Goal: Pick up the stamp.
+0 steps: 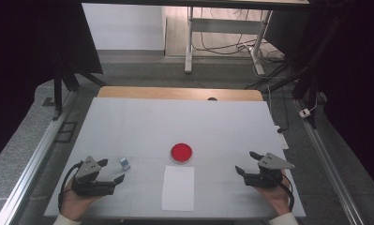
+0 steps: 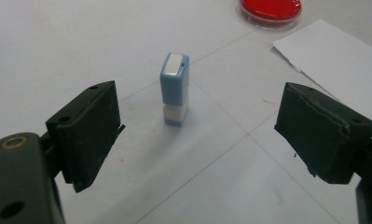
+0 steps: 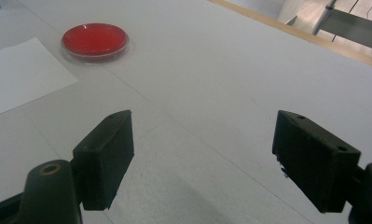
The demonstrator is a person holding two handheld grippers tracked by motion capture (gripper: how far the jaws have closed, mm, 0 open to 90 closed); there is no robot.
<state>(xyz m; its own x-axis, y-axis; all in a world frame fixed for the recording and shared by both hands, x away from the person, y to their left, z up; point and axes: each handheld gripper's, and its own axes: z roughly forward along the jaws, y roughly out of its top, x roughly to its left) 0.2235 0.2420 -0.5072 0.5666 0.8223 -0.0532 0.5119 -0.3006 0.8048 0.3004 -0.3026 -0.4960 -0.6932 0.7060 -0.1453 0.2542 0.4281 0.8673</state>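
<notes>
A small blue and white stamp (image 2: 175, 87) stands upright on the white table, also seen in the high view as the stamp (image 1: 124, 163) at the left. My left gripper (image 1: 111, 170) is open just short of it, jaws wide apart, nothing between them (image 2: 197, 135). A round red dish (image 1: 181, 152) sits at the table's middle, with a white sheet of paper (image 1: 178, 187) in front of it. My right gripper (image 1: 247, 162) is open at the right, nothing held (image 3: 202, 154); the red dish (image 3: 95, 41) lies off to its left.
The white table top (image 1: 175, 122) ends in a wooden strip (image 1: 180, 93) at the far edge. Metal rails (image 1: 30, 159) run along both sides. A desk frame with cables (image 1: 222, 42) stands on the floor beyond.
</notes>
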